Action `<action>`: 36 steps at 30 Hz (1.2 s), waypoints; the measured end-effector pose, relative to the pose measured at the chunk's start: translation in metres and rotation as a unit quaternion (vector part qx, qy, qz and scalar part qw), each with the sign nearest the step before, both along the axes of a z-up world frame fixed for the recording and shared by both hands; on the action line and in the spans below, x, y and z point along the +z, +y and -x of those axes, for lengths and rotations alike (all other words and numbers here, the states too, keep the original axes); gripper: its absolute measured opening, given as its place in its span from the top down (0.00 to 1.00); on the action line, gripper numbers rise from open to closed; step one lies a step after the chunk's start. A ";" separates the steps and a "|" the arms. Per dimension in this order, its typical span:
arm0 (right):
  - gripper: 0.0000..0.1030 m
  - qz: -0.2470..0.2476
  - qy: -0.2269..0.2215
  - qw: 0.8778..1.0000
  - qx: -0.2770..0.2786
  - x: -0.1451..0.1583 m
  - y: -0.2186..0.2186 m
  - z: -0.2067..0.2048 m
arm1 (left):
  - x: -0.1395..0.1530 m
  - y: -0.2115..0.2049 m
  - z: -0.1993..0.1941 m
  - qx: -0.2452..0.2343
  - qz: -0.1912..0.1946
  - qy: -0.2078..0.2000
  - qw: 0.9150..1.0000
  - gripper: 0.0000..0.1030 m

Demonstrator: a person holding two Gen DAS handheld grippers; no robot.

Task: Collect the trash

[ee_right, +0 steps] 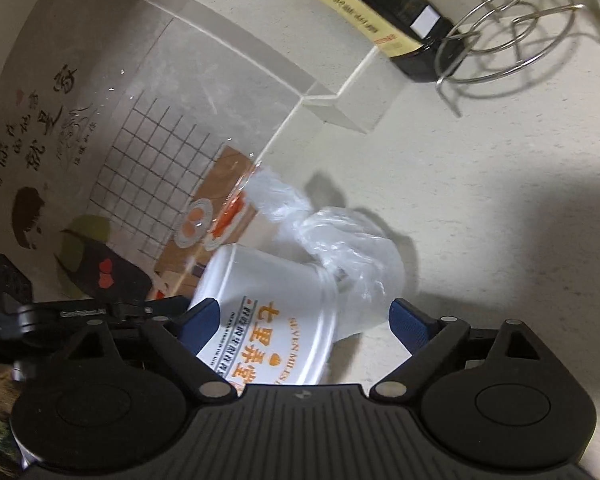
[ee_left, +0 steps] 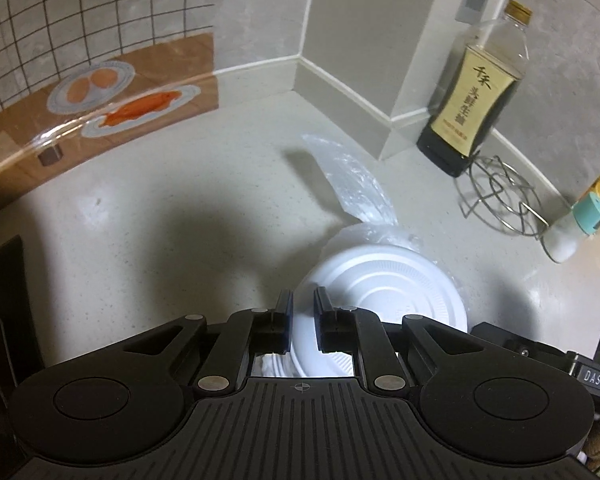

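Observation:
A white foam takeaway bowl (ee_left: 384, 284) with a ribbed lid lies on the pale counter, a clear plastic bag (ee_left: 352, 184) tied around it. My left gripper (ee_left: 302, 302) is shut on the lid's near rim. In the right wrist view the bowl (ee_right: 268, 300) shows orange print on its side and the crumpled bag (ee_right: 340, 244) beside it. My right gripper (ee_right: 304, 312) is open, its blue pads on either side of the bowl and apart from it.
A dark soy sauce bottle (ee_left: 476, 92) stands by the wall corner, a wire trivet (ee_left: 500, 200) next to it, and a white bottle with a teal cap (ee_left: 576, 224) at the right. A dark object (ee_left: 0, 304) sits at the left edge.

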State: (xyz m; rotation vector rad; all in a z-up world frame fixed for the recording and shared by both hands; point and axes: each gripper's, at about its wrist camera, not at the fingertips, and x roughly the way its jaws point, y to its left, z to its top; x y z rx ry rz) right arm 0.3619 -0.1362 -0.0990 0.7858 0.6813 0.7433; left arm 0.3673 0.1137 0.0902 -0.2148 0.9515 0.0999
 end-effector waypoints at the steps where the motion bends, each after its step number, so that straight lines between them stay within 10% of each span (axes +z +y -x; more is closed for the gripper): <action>1: 0.07 -0.006 0.003 1.000 0.005 0.000 0.002 -0.003 | 0.000 0.001 0.000 0.003 0.000 0.000 1.000 0.87; 14: 0.03 -0.168 0.077 0.978 0.092 0.006 0.000 0.006 | 0.015 -0.002 0.035 -0.006 0.078 -0.030 0.996 0.87; 19: 0.02 -0.176 0.011 0.980 0.089 0.060 -0.020 0.051 | 0.020 -0.014 0.060 -0.026 0.127 -0.043 0.991 0.88; 31: 0.01 -0.044 0.023 0.991 0.121 0.096 0.071 0.071 | -0.004 -0.005 0.189 -0.002 0.117 -0.171 0.978 0.85; 36: 0.01 0.086 -0.087 0.988 0.098 0.138 0.081 0.119 | -0.009 -0.010 0.200 -0.028 0.168 -0.189 0.967 0.85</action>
